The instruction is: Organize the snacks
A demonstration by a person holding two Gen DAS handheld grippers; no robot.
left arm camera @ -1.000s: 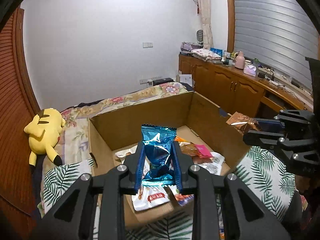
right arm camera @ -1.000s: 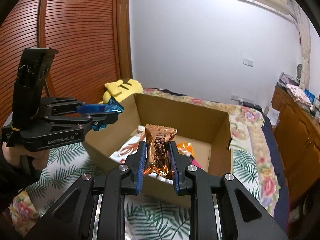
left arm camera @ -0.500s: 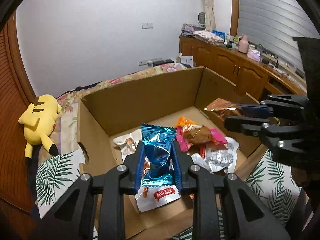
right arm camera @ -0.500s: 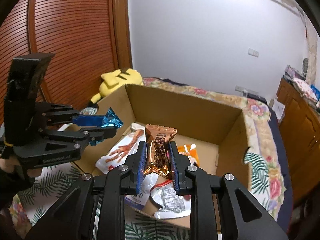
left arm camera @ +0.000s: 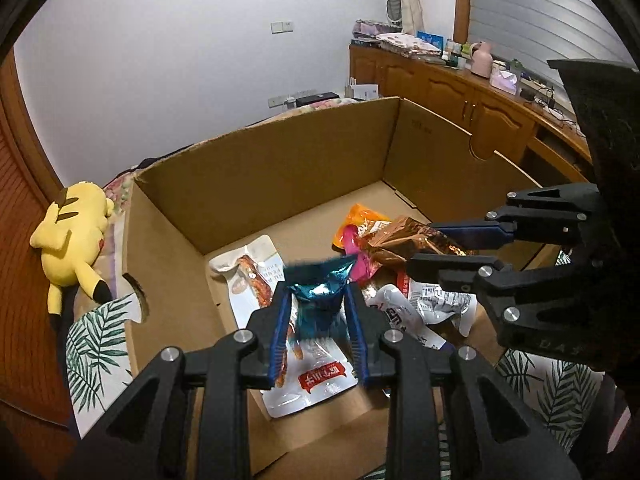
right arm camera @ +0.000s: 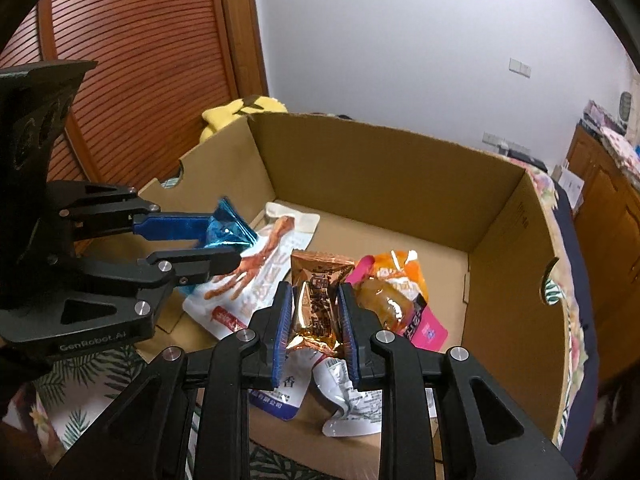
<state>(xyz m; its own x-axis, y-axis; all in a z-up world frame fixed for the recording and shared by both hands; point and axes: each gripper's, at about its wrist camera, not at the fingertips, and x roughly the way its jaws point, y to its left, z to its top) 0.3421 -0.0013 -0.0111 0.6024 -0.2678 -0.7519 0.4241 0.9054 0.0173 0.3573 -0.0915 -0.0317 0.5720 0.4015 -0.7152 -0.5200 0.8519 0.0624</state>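
An open cardboard box (left arm camera: 280,176) (right arm camera: 380,168) holds several snack packets. My left gripper (left arm camera: 318,304) is inside it over a white packet (left arm camera: 316,376), and its jaws have spread; a blue foil snack (left arm camera: 318,292) sits blurred between them. It also shows in the right wrist view (right arm camera: 226,232). My right gripper (right arm camera: 314,312) is shut on a copper-brown snack packet (right arm camera: 316,300) just above the box floor; the packet also shows in the left wrist view (left arm camera: 408,240). An orange and pink packet (right arm camera: 400,296) lies beside it.
The box stands on a bed with a leaf-print cover (left arm camera: 96,344). A yellow plush toy (left arm camera: 72,240) lies left of the box. Wooden cabinets (left arm camera: 460,96) with clutter run along the right wall. A slatted wooden door (right arm camera: 132,60) is at the left.
Both grippers have moved forward and down into the box with their snacks. The left jaws have spread and the blue snack looks blurred between them.
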